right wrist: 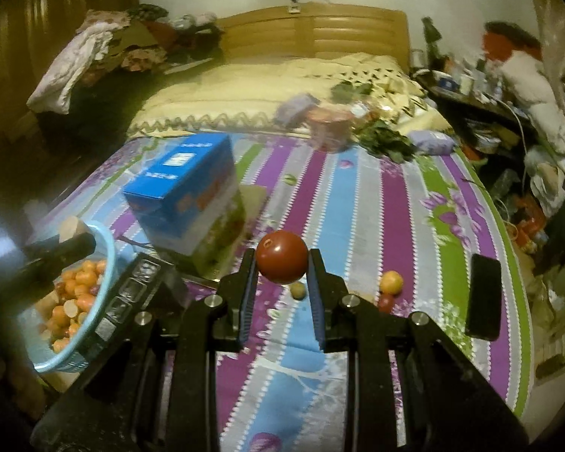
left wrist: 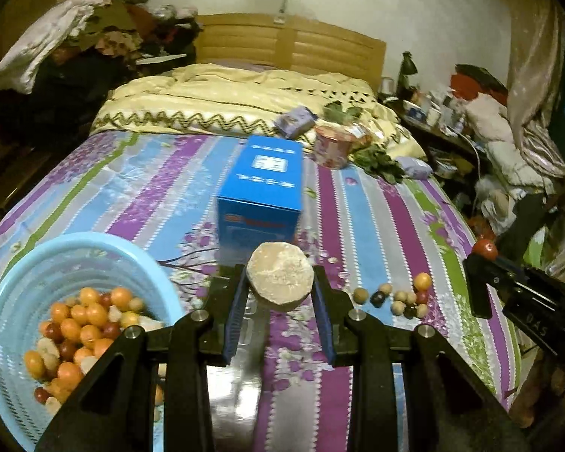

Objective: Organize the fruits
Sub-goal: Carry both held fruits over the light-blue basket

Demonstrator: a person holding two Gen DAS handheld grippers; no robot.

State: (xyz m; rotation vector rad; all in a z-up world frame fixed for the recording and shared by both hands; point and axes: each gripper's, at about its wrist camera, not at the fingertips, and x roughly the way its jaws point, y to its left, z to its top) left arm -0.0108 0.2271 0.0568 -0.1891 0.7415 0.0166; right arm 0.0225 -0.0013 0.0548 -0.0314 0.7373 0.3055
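Note:
My left gripper (left wrist: pixel 280 282) is shut on a pale tan, flat-cut piece of fruit (left wrist: pixel 280 274), held above the striped bedsheet. To its left stands a light blue basket (left wrist: pixel 15 275) holding several orange, red and pale fruits (left wrist: pixel 79 316). Loose small fruits (left wrist: pixel 399 295) lie on the sheet to the right. My right gripper (right wrist: pixel 281 263) is shut on a round red fruit (right wrist: pixel 281 261), lifted off the bed. An orange fruit (right wrist: pixel 391 282), a small red one (right wrist: pixel 386 302) and a tan one (right wrist: pixel 298 290) lie below it. The basket (right wrist: pixel 107 260) sits at left in the right wrist view.
A blue carton (left wrist: pixel 261 192) stands mid-bed behind the grippers. A pink cup (left wrist: pixel 333 147), green leaves (left wrist: pixel 380 160) and small packets lie farther back. A black phone (right wrist: pixel 483 295) rests near the bed's right edge. Cluttered furniture flanks the bed.

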